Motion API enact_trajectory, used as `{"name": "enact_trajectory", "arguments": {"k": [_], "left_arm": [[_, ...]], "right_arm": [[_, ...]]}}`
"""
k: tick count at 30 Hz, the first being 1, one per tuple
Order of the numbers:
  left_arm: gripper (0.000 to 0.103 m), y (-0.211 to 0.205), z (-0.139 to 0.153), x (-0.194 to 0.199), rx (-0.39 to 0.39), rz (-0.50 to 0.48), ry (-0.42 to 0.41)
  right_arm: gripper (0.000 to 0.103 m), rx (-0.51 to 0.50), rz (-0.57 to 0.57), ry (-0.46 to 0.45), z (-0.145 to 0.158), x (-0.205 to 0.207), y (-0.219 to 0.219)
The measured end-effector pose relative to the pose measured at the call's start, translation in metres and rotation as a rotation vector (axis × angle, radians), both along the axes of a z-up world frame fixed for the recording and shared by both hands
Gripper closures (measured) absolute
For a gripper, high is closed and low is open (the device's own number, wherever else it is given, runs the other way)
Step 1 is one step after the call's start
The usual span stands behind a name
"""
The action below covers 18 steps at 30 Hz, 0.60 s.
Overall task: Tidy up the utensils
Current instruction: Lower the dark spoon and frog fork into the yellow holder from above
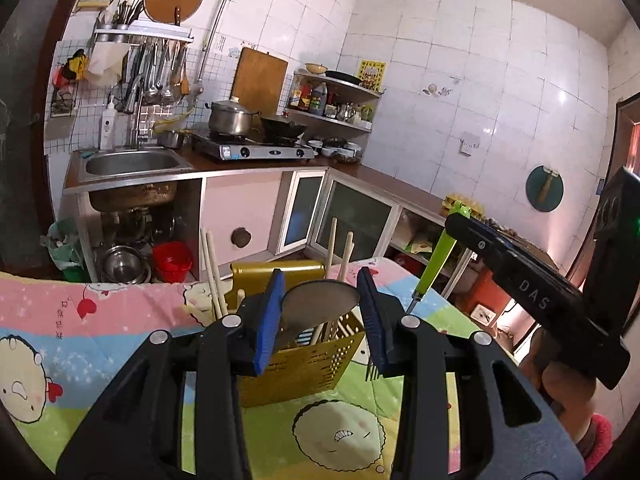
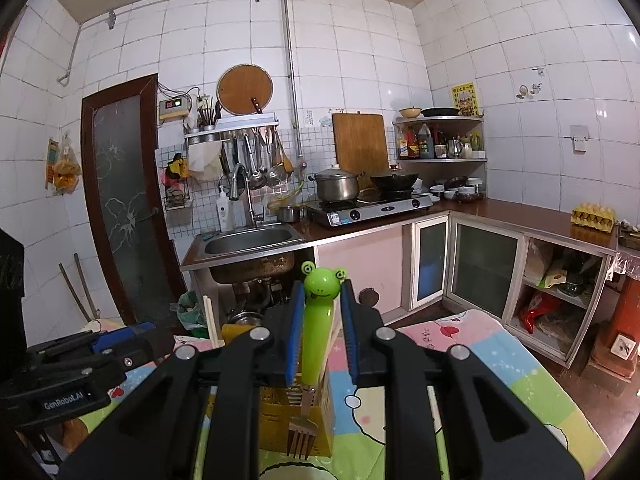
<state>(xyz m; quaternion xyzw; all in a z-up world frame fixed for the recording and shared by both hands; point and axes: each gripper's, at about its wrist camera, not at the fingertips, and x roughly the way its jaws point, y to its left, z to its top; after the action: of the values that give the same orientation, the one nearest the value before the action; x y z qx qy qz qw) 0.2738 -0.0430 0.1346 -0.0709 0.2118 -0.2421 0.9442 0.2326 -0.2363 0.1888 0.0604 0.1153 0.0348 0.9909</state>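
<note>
Right gripper (image 2: 320, 344) clamped on the green frog-handled fork (image 2: 318, 320); fork's long axis near vertical, frog head at 12 o'clock, tines (image 2: 301, 442) at 6 o'clock hanging in front of the yellow utensil holder (image 2: 276, 412); whether the tines clear its rim I cannot tell; judged next move is lifting the tines over the rim and dropping them into a slot, so the right hand is the nearer one for the fork.

Left gripper (image 1: 320, 312) partly closed around a metal spoon (image 1: 316, 306); bowl sits between the blue pads (image 1: 268, 316), seems touched by the left pad, a gap toward the right pad, so a firm grip is not certain; spoon's handle runs down toward 6 o'clock into the holder (image 1: 304, 364).

Holder stands on the cartoon-print cloth (image 1: 80, 332), directly beyond both grippers at 12 o'clock; it holds the spoon plus several wooden chopsticks (image 1: 212, 264) leaning out at 11 and 1 o'clock; perforated front, compartments not distinguishable.

In the left view the fork (image 1: 436, 264) and right gripper (image 1: 416, 300) come in from 2 o'clock, just beside the holder's right edge.

Far: kitchen counter with sink (image 2: 250, 240) and stove (image 2: 372, 206).
</note>
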Motion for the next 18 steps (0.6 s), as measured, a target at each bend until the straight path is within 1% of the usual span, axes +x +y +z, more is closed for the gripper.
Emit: {"name": "enact_trajectory", "arguments": {"k": [4, 6, 11, 12, 16, 18], "left_arm": [[0.067, -0.001, 0.018, 0.008, -0.026, 0.018, -0.019], [0.067, 0.001, 0.026, 0.019, -0.06, 0.028, -0.027], [0.067, 0.001, 0.03, 0.048, -0.127, 0.041, -0.023], [0.067, 0.001, 0.032, 0.049, -0.149, 0.032, -0.035], [0.067, -0.008, 0.043, 0.049, -0.176, -0.009, -0.085], [0.067, -0.013, 0.042, 0.053, -0.193, -0.025, -0.087]], "right_arm": [[0.084, -0.025, -0.01, -0.01, 0.01, 0.008, 0.005], [0.084, -0.029, -0.015, -0.01, 0.015, 0.015, 0.005], [0.084, -0.028, -0.029, -0.031, 0.023, 0.029, 0.007], [0.084, -0.026, -0.03, -0.035, 0.024, 0.031, 0.007], [0.084, -0.016, -0.029, -0.047, 0.026, 0.043, 0.007], [0.084, 0.006, -0.021, -0.04, 0.024, 0.05, 0.007]]}}
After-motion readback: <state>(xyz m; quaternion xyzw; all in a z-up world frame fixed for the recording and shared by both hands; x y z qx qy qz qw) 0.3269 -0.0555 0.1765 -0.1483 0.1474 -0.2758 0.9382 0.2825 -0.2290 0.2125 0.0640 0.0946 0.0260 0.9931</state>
